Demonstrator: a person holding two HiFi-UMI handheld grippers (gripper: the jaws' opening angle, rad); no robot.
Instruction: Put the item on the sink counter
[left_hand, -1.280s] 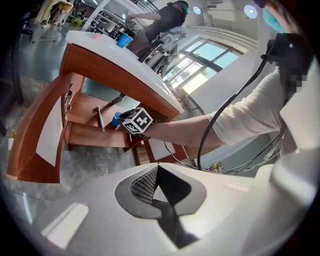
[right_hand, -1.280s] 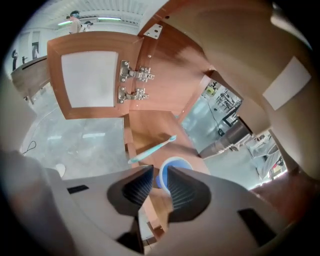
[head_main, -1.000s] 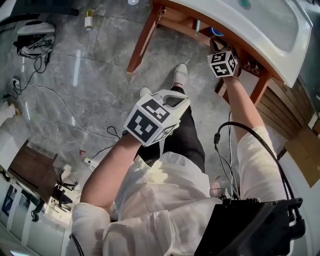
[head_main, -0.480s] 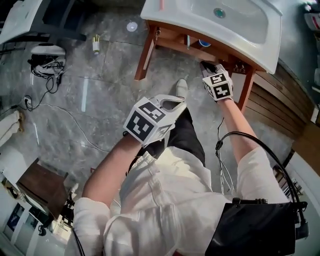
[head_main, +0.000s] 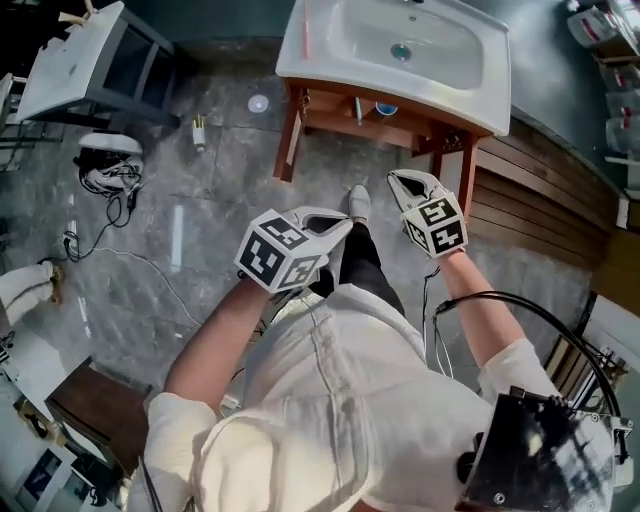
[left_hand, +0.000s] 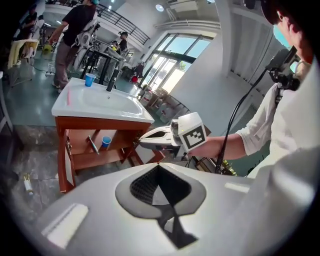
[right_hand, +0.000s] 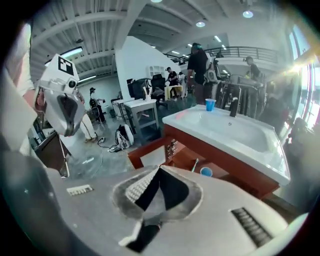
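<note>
The white sink counter (head_main: 470, 95) on its wooden stand is at the top of the head view. On the shelf under it lie a toothbrush (head_main: 357, 108) and a small blue cup (head_main: 386, 108). Another blue cup (left_hand: 89, 79) and a pink stick (head_main: 306, 40) rest on the counter. My right gripper (head_main: 397, 178) hangs in front of the stand's right leg, apart from the shelf. It is shut, its jaws have just been closing, and nothing shows between them. My left gripper (head_main: 340, 222) is held above my legs, also shut and holding nothing.
A second white-topped cabinet (head_main: 75, 70) stands at the upper left. A bag with cables (head_main: 110, 165) and a small bottle (head_main: 198, 130) lie on the grey stone floor. Wooden slats (head_main: 540, 210) run along the right. People stand far behind the sink.
My right gripper has drawn back from the shelf under the sink and risen. The left gripper has risen too. The whole sink has come into the head view.
</note>
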